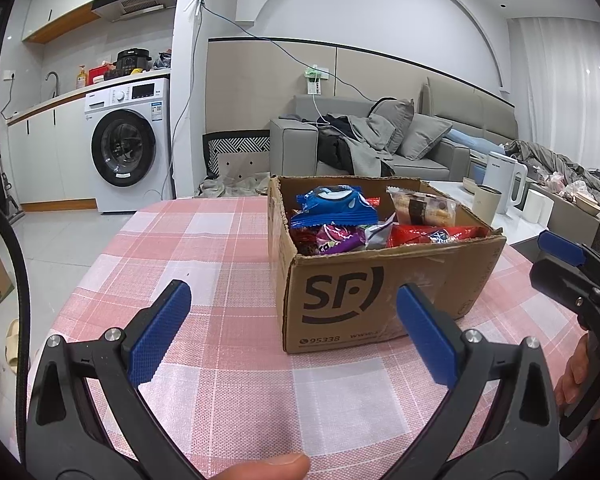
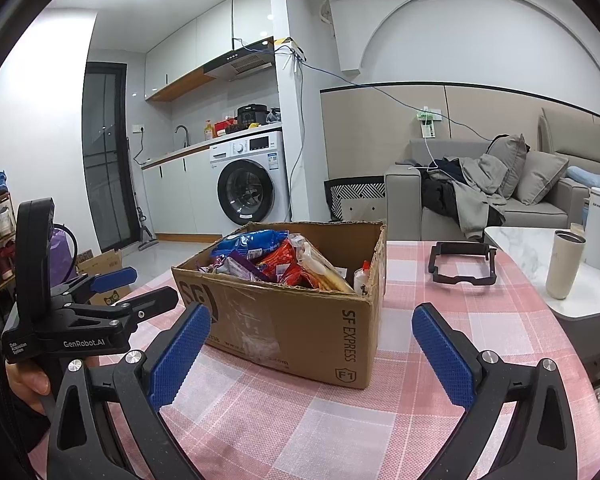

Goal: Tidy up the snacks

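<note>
the cardboard box [image 1: 384,280] of snack packets [image 1: 332,204] sits just ahead of the left gripper [image 1: 294,300] and right gripper [image 2: 312,322], both spread wide, holding nothing.

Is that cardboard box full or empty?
Nearly full: the open cardboard box holds snack packets heaped to its rim.

Open cardboard box [image 1: 380,280] on the checked tablecloth, heaped with snack packets [image 1: 340,216].
</note>
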The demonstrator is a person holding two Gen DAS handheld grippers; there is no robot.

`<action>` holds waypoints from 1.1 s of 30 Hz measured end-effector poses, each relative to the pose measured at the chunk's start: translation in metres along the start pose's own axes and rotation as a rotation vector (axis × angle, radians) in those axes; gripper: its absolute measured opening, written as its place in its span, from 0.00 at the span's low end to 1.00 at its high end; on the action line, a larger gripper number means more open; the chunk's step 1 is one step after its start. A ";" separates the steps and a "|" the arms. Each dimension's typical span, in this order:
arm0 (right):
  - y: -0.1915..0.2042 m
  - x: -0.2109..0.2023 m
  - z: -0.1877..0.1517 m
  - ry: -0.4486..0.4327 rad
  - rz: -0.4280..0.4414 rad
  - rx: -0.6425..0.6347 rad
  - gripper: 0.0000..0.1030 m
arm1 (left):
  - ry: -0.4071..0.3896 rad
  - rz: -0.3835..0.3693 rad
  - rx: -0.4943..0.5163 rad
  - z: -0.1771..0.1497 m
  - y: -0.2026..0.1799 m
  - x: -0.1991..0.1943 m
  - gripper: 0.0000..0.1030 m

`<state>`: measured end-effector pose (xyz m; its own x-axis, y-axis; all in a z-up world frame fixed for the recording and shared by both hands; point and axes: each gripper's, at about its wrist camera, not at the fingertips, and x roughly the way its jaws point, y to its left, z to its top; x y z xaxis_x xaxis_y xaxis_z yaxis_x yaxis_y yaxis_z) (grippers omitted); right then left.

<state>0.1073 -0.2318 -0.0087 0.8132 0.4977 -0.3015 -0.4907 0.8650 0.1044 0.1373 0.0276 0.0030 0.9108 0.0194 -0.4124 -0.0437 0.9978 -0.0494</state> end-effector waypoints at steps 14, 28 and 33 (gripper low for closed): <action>0.000 0.000 0.000 0.001 -0.001 0.000 1.00 | -0.003 0.000 -0.005 -0.003 0.005 0.004 0.99; 0.000 0.000 0.000 0.000 -0.001 0.000 1.00 | -0.002 -0.002 -0.005 -0.003 0.006 0.004 0.99; 0.000 0.000 0.000 0.001 -0.001 0.000 1.00 | -0.002 0.000 -0.006 -0.003 0.006 0.004 0.99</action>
<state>0.1073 -0.2319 -0.0085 0.8134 0.4971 -0.3021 -0.4901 0.8654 0.1045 0.1394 0.0338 -0.0011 0.9115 0.0192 -0.4107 -0.0457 0.9975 -0.0546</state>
